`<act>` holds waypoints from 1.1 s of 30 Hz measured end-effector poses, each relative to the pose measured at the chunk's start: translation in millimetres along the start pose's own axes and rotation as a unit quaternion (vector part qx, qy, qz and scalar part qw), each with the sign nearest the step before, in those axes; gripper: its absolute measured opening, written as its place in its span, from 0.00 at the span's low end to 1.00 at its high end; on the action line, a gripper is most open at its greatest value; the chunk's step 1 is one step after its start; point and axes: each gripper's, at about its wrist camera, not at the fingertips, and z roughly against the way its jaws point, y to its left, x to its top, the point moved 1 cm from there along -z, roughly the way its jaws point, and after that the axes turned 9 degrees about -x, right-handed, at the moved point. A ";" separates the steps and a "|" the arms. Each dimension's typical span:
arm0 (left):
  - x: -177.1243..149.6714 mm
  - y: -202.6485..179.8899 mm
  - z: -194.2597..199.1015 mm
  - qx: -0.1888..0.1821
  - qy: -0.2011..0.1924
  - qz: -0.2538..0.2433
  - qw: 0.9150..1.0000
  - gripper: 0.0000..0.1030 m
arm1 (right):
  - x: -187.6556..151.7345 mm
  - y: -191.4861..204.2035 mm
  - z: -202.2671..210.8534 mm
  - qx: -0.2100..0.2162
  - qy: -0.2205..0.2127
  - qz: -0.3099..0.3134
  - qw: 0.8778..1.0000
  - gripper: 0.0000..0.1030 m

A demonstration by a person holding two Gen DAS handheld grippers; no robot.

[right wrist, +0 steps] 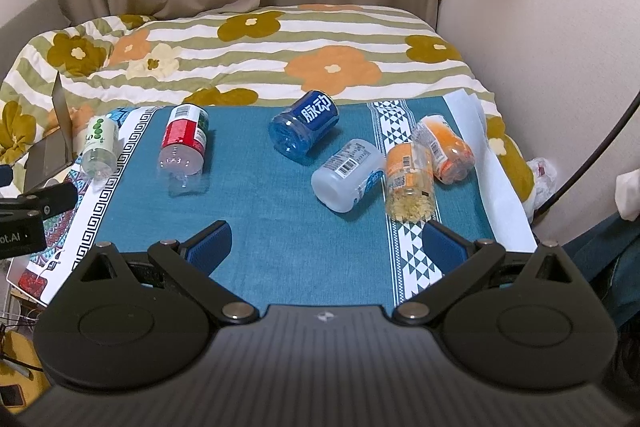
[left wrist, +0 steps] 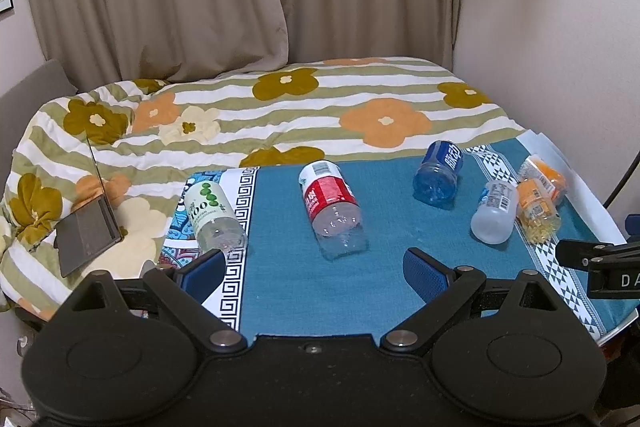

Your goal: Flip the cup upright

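Several cut-bottle cups lie on their sides on a teal cloth (left wrist: pixel 384 267) (right wrist: pixel 280 227). From left: a green-label cup (left wrist: pixel 210 213) (right wrist: pixel 99 147), a red-label cup (left wrist: pixel 332 205) (right wrist: pixel 184 143), a blue cup (left wrist: pixel 438 173) (right wrist: pixel 306 125), a frosted white cup (left wrist: pixel 494 213) (right wrist: pixel 348 175), and two orange cups (left wrist: pixel 538 205) (right wrist: pixel 410 179) (right wrist: pixel 446 149). My left gripper (left wrist: pixel 316 273) is open and empty, in front of the red-label cup. My right gripper (right wrist: pixel 326 247) is open and empty, in front of the white and orange cups.
Behind the cloth lies a bed with a flowered striped quilt (left wrist: pixel 280 107) (right wrist: pixel 260 59), backed by curtains. An open laptop (left wrist: pixel 90 227) sits at the left. The other gripper's black body shows at the right edge (left wrist: pixel 600 263) and left edge (right wrist: pixel 28 215).
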 end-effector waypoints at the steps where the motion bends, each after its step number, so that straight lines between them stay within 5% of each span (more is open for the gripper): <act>1: 0.2 -1.3 -0.9 -0.001 0.003 0.001 1.000 0.95 | -0.1 -2.4 -0.6 0.000 0.001 -0.002 1.000 1.00; 11: -1.1 -24.0 -18.5 0.015 0.026 0.016 0.999 0.95 | 3.4 -42.6 -35.3 -0.002 0.022 0.007 1.000 1.00; 33: -9.6 -54.0 -83.0 0.076 0.105 0.074 0.989 0.95 | 38.6 -90.6 -193.1 0.023 0.087 0.019 0.996 1.00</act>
